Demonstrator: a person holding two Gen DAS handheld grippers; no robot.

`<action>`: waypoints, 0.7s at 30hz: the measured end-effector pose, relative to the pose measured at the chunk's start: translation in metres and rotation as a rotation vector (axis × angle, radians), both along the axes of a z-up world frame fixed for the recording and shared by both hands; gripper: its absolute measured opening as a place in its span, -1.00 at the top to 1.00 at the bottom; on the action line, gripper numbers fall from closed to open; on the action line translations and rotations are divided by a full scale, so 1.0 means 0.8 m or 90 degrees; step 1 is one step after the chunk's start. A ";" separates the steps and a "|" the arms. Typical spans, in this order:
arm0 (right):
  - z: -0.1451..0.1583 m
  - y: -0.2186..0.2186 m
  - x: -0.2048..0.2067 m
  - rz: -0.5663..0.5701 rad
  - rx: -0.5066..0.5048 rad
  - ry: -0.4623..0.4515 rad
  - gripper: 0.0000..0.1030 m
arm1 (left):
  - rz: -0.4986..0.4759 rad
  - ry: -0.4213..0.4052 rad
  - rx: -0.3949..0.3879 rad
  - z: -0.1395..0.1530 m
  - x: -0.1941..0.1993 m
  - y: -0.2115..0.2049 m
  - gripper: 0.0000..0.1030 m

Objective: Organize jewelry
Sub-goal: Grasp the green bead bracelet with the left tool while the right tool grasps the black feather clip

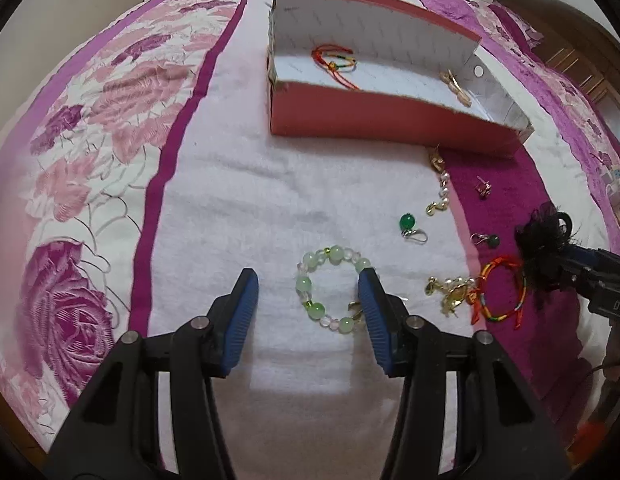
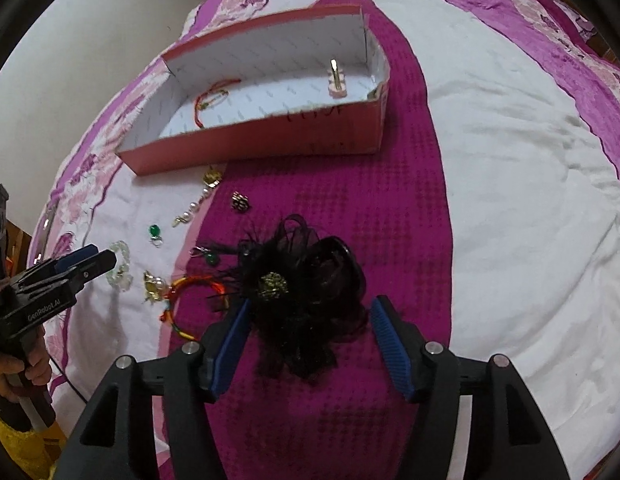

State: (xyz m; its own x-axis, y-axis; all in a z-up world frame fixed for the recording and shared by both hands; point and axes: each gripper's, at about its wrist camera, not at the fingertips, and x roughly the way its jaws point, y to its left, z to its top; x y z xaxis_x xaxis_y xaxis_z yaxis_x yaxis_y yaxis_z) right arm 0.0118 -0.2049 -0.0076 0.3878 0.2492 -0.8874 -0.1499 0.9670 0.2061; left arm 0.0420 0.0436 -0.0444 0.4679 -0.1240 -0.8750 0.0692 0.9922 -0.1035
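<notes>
A red box (image 1: pixel 390 120) with a white inside stands on the bed; it holds a red cord bracelet (image 1: pixel 334 62) and a gold hair clip (image 1: pixel 454 84). My left gripper (image 1: pixel 307 292) is open, its fingers on either side of a green bead bracelet (image 1: pixel 330 286) lying on the white towel. My right gripper (image 2: pixel 310 316) is open around a black feathered hair flower (image 2: pixel 301 292) on the magenta cloth; this flower also shows in the left wrist view (image 1: pixel 544 240). The box also shows in the right wrist view (image 2: pixel 261 140).
Loose pieces lie between the grippers and the box: a pearl chain (image 1: pixel 440 188), a green bead earring (image 1: pixel 408 226), a second earring (image 1: pixel 486 239), a small red stud (image 1: pixel 482 189), a gold brooch (image 1: pixel 450 294) and a multicoloured cord bracelet (image 1: pixel 500 294).
</notes>
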 end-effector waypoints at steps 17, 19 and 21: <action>-0.023 0.015 0.013 0.000 -0.047 -0.009 -0.26 | -0.029 -0.047 0.037 -0.016 -0.005 -0.007 0.45; -0.024 0.014 0.012 -0.003 -0.044 -0.013 -0.26 | -0.038 -0.050 0.033 -0.016 -0.006 -0.009 0.64; -0.024 0.014 0.011 -0.001 -0.046 -0.017 -0.22 | -0.046 -0.050 0.034 -0.014 -0.007 -0.012 0.80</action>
State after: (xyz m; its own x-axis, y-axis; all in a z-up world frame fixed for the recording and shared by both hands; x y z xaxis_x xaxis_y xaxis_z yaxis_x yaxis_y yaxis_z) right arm 0.0209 -0.1938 -0.0266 0.4117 0.1846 -0.8924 -0.1528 0.9794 0.1321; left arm 0.0364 0.0341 -0.0559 0.5267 -0.1146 -0.8423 0.1468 0.9882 -0.0426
